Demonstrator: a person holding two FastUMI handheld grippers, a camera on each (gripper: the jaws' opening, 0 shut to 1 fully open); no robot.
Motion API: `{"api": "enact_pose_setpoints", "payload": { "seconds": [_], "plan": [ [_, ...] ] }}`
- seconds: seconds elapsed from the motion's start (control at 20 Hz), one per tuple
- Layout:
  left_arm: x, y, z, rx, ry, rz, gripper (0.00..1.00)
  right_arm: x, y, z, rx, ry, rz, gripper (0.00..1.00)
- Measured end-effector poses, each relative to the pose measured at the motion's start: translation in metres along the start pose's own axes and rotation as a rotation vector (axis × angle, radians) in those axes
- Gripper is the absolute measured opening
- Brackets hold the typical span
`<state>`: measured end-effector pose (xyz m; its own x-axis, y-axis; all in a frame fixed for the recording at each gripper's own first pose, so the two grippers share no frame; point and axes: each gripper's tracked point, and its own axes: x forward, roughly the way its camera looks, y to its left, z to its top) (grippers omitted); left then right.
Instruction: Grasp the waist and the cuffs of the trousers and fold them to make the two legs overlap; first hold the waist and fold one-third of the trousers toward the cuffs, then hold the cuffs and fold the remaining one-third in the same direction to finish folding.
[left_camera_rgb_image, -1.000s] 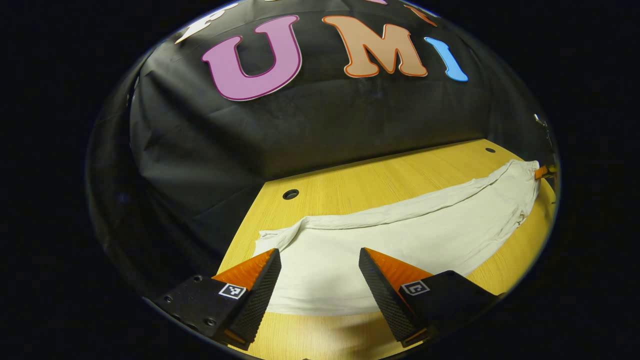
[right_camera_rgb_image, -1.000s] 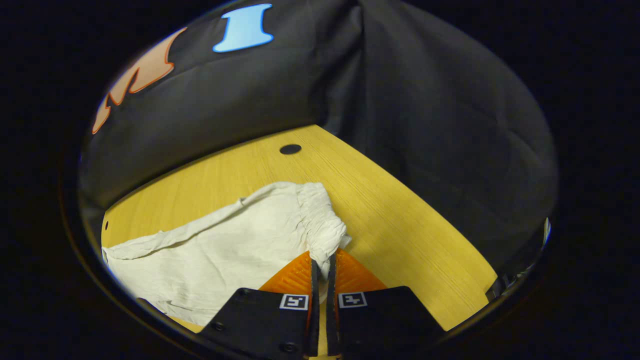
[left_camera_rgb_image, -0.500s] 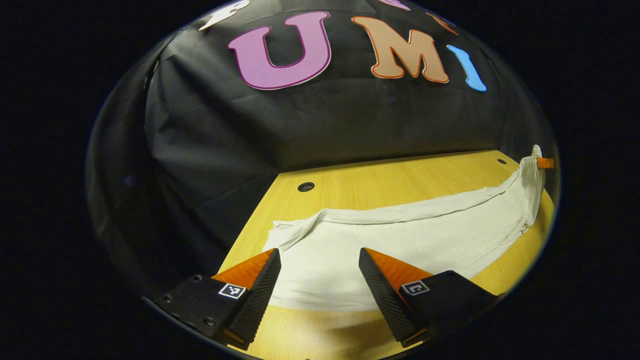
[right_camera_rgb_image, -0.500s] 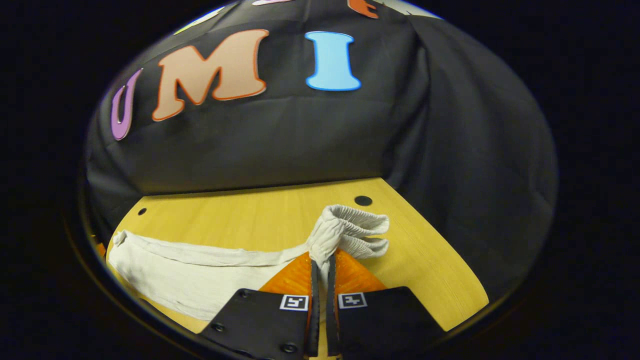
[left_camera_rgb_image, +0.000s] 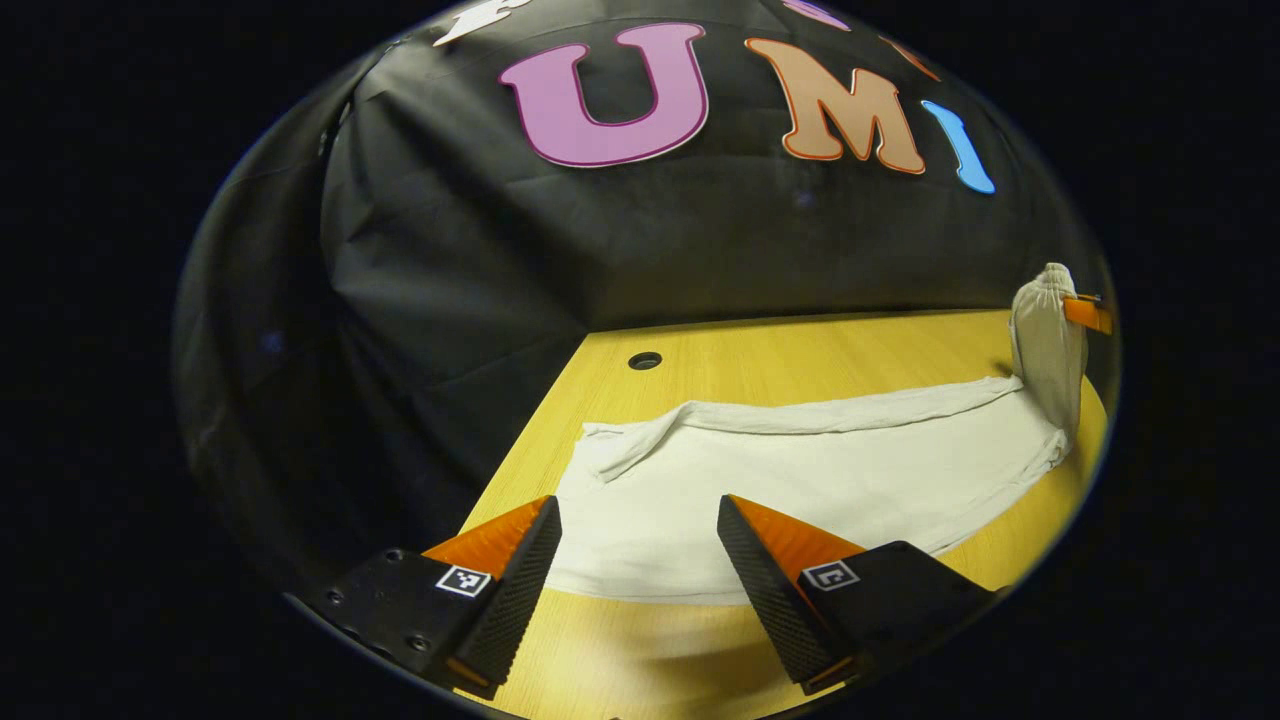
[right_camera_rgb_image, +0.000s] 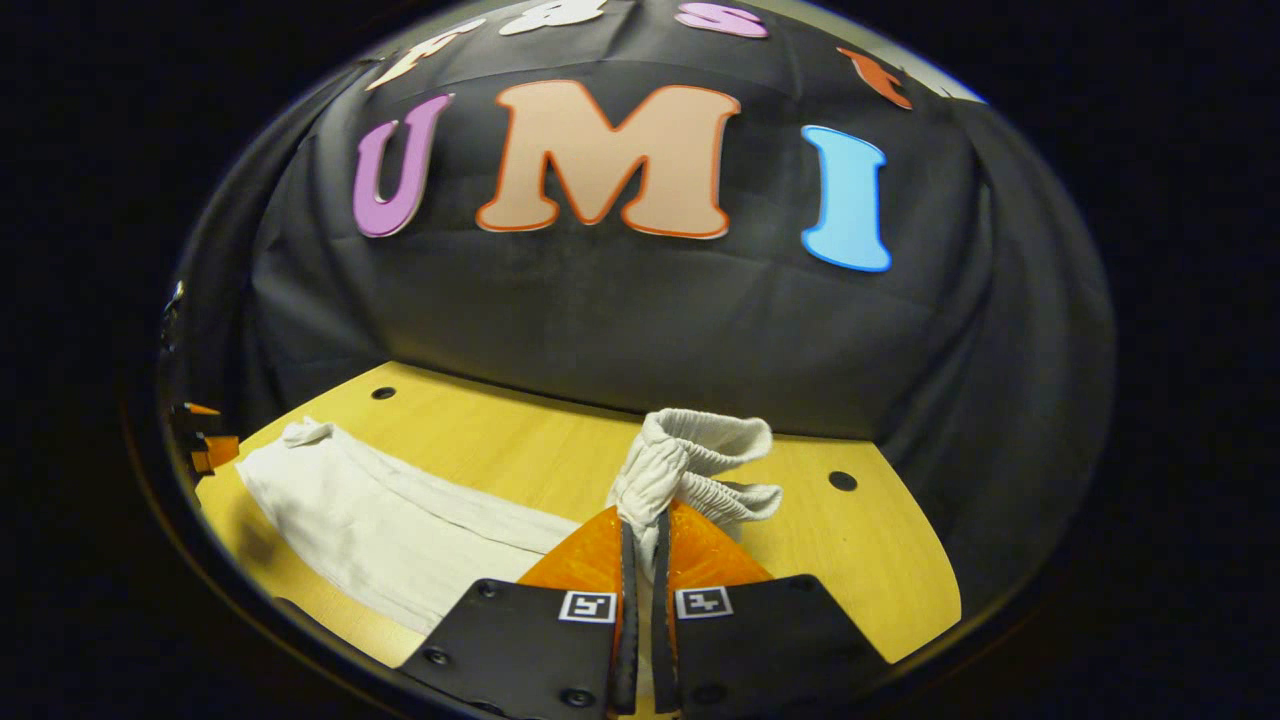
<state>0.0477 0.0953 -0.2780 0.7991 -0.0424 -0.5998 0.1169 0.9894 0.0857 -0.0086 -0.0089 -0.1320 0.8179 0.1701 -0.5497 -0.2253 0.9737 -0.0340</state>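
Table (left_camera_rgb_image: 800, 345) of yellow wood grain across lower half of left gripper view, black cloth wall (left_camera_rgb_image: 480, 260) behind and wrapping round left side. Round dark hole (left_camera_rgb_image: 645, 360) in table near back edge, centre of frame. White trousers (left_camera_rgb_image: 800, 480) spread flat from centre bottom to right, rumpled cuff end at centre left, waist end lifted off table at far right edge. Left gripper (left_camera_rgb_image: 638, 545) at bottom centre, fingers (left_camera_rgb_image: 520, 580) spread wide apart, gripping nothing, poised over near edge of cloth. Other gripper's finger tip (left_camera_rgb_image: 1088, 314) at far right edge, touching raised waist.

Right gripper view: right gripper (right_camera_rgb_image: 640, 570) bottom centre, fingers (right_camera_rgb_image: 590, 545) clenched on bunched elastic waist (right_camera_rgb_image: 690, 460), fabric pinched between both and puffing out above. Rest of trousers (right_camera_rgb_image: 390, 520) trailing down to lower left across table (right_camera_rgb_image: 880, 540), cuff end near left edge. Two small dark holes in table: one (right_camera_rgb_image: 383, 393) upper left near back edge, one (right_camera_rgb_image: 842, 481) right of waist. Black wall (right_camera_rgb_image: 640, 320) over upper half, folds at right. Left gripper (right_camera_rgb_image: 205, 440) at far left edge, just beside cuff end, partly cut off.
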Motion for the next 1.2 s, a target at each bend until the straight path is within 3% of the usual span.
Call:
{"api": "enact_pose_setpoints", "payload": {
  "seconds": [0.1, 0.15, 0.4, 0.65, 0.7, 0.75, 0.9, 1.2],
  "plan": [
    [-0.003, 0.012, -0.004, -0.002, 0.002, 0.016, 0.96, -0.022, -0.007, 0.009, -0.030, 0.015, 0.064, 0.04],
    [-0.003, 0.016, -0.006, -0.004, 0.003, 0.025, 0.97, -0.031, -0.009, 0.015, -0.045, 0.026, 0.099, 0.07],
    [-0.002, 0.040, -0.016, -0.041, 0.022, 0.057, 0.96, -0.021, -0.006, 0.009, -0.140, 0.079, 0.198, 0.04],
    [0.013, 0.057, -0.033, -0.099, 0.060, 0.078, 0.97, -0.015, -0.006, -0.001, -0.231, 0.147, 0.291, 0.23],
    [0.016, 0.059, -0.037, -0.112, 0.068, 0.079, 0.97, -0.013, -0.006, -0.004, -0.250, 0.159, 0.316, 0.31],
    [0.019, 0.062, -0.042, -0.124, 0.080, 0.078, 0.97, -0.013, -0.005, -0.004, -0.257, 0.165, 0.354, 0.31],
    [0.032, 0.069, -0.057, -0.160, 0.109, 0.084, 0.97, -0.015, -0.014, 0.001, -0.289, 0.153, 0.356, 0.99],
    [0.054, 0.078, -0.083, -0.276, 0.171, 0.071, 0.97, -0.024, -0.016, 0.005, -0.275, 0.150, 0.309, 0.98]
  ]
}}
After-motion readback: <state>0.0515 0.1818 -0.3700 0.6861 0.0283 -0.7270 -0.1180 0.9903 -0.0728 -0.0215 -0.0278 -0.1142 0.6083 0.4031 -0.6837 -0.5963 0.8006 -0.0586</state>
